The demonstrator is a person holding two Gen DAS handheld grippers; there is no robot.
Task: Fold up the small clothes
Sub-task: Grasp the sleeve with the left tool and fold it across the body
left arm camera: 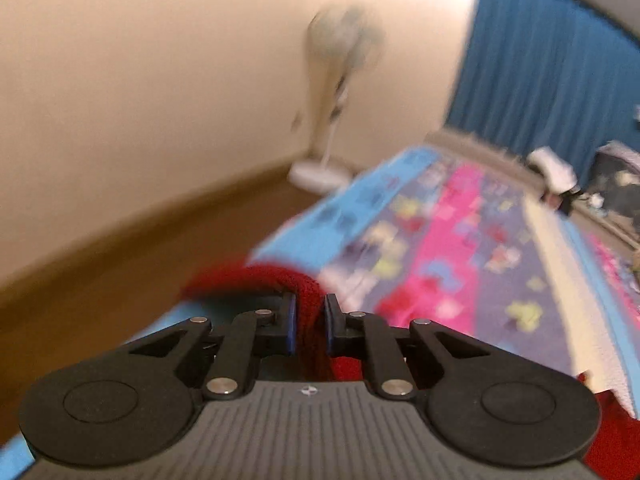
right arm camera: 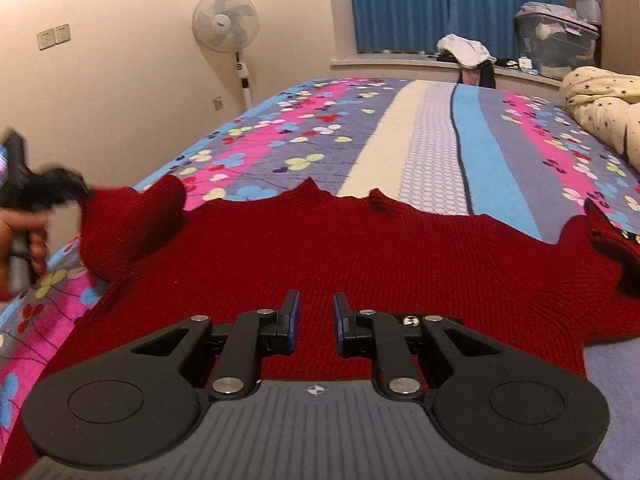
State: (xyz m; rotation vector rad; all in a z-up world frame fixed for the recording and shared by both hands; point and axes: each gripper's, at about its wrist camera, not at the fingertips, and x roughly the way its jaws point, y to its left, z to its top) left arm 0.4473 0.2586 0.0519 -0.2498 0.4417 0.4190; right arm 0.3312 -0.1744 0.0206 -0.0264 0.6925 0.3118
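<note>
Left wrist view: my left gripper (left arm camera: 310, 326) is clamped on a bunched fold of the dark red knitted sweater (left arm camera: 296, 280), the blue pads pressing the cloth from both sides. The picture is motion-blurred, so I cannot tell which part of the garment this is from here.

Right wrist view, left to right: a hand (right arm camera: 22, 236) holds the left gripper (right arm camera: 66, 192) at the sweater's (right arm camera: 340, 248) left sleeve end, which stands lifted off the flower-patterned striped bedsheet (right arm camera: 432, 128). The body of the sweater lies spread flat and unfolded; the right sleeve lies out at the far right. My right gripper (right arm camera: 316, 320) hovers over the lower body with its jaws nearly closed and nothing pinched between them.

My judgement: folding is at its first step, the left sleeve about to be brought inward; right sleeve and body remain.

Surroundings: a white pedestal fan (right arm camera: 226, 20) by the wall, blue curtains (right arm camera: 420, 4), a cream star-printed duvet (right arm camera: 600, 108) rolled at the right. None obstructs the fold.
</note>
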